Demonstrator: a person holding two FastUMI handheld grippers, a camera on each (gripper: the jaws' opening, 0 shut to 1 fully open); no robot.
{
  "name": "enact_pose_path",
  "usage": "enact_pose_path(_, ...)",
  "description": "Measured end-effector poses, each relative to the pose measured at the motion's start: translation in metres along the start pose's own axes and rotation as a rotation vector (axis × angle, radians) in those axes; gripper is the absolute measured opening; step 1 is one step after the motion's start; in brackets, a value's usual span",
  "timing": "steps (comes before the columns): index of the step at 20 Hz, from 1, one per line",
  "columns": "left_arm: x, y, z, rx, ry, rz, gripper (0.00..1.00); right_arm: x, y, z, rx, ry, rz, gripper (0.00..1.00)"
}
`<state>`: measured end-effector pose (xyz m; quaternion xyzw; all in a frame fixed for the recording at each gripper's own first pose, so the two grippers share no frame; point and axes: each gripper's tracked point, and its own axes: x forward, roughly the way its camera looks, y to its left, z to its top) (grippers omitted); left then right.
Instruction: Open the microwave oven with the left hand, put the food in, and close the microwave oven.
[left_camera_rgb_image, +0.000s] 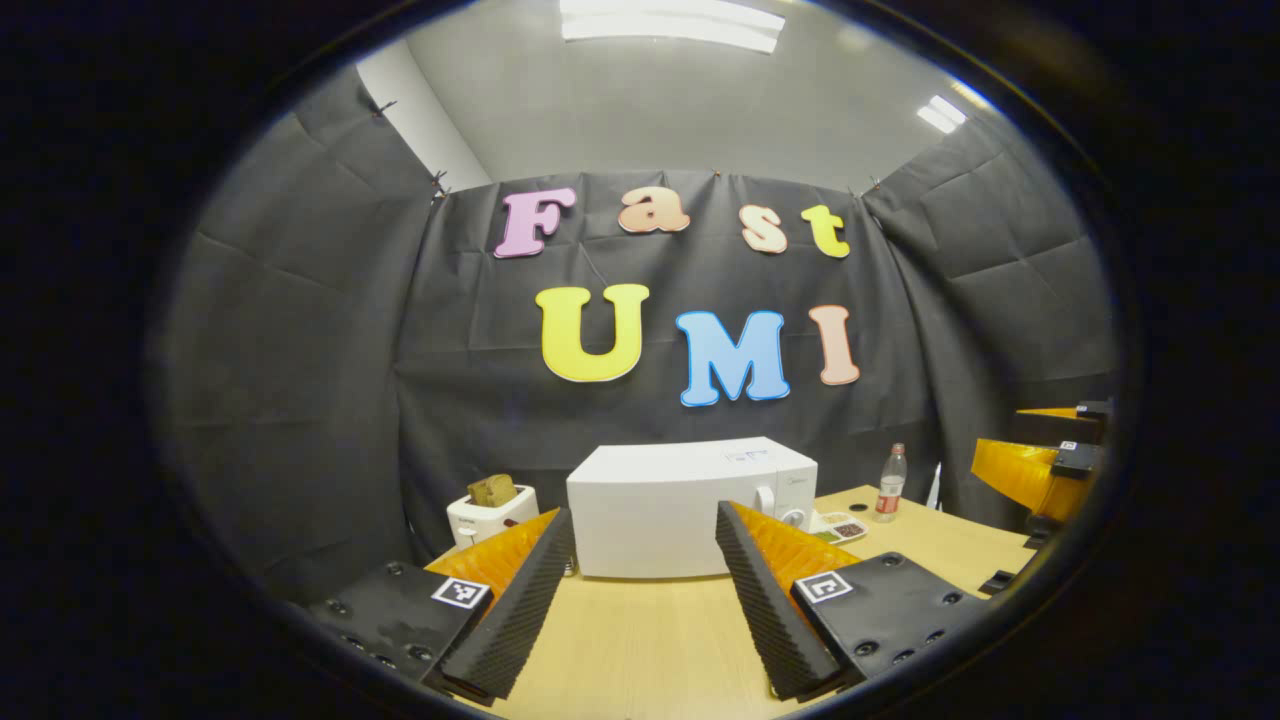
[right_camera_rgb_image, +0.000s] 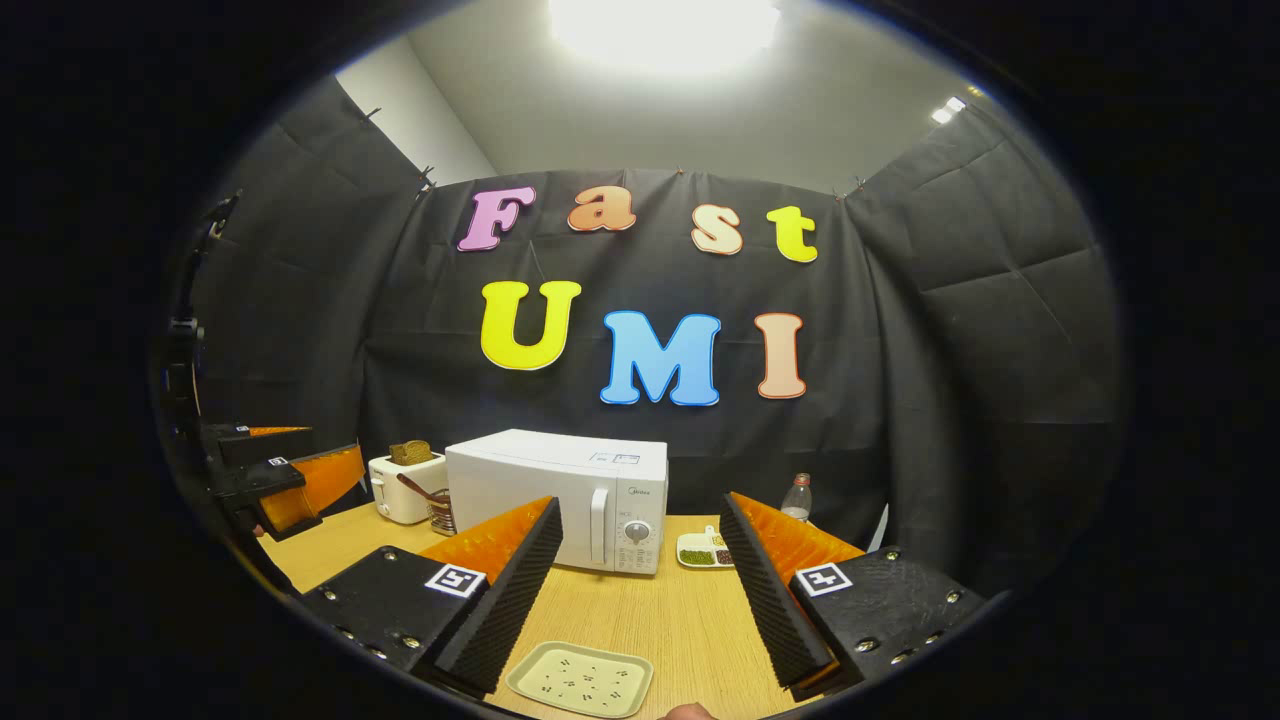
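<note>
Microwave oven (right_camera_rgb_image: 557, 497) sits door shut toward tabletop's (right_camera_rgb_image: 650, 620) far edge, toaster (right_camera_rgb_image: 404, 485) left, food tray (right_camera_rgb_image: 581, 679) at near edge. Left gripper (left_camera_rgb_image: 645, 600) and right gripper (right_camera_rgb_image: 640, 600) gape, empty. Risk: a yank on the handle (right_camera_rgb_image: 598, 526) might skid the oven.

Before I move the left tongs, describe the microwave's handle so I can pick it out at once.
Find the white microwave at the back of the wooden table. On its front, the handle is the upright white bar just left of the round dial. It is tall and narrow, unlike the dial.
</note>
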<state>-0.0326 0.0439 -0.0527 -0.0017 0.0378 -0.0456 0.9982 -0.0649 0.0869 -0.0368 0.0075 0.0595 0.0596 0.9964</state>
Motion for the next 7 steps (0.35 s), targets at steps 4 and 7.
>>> enact_pose_path(4, 0.0038, -0.0048, -0.0011, -0.01, -0.002, -0.01, 0.95, 0.0009, -0.0018, 0.0005, -0.009, -0.001, -0.003, 0.97)
enact_pose_path(7, 0.0069, -0.0073, -0.0052, -0.017, 0.006, -0.017, 0.94, 0.003, -0.0026, 0.0008, -0.007, -0.002, -0.005, 0.97)
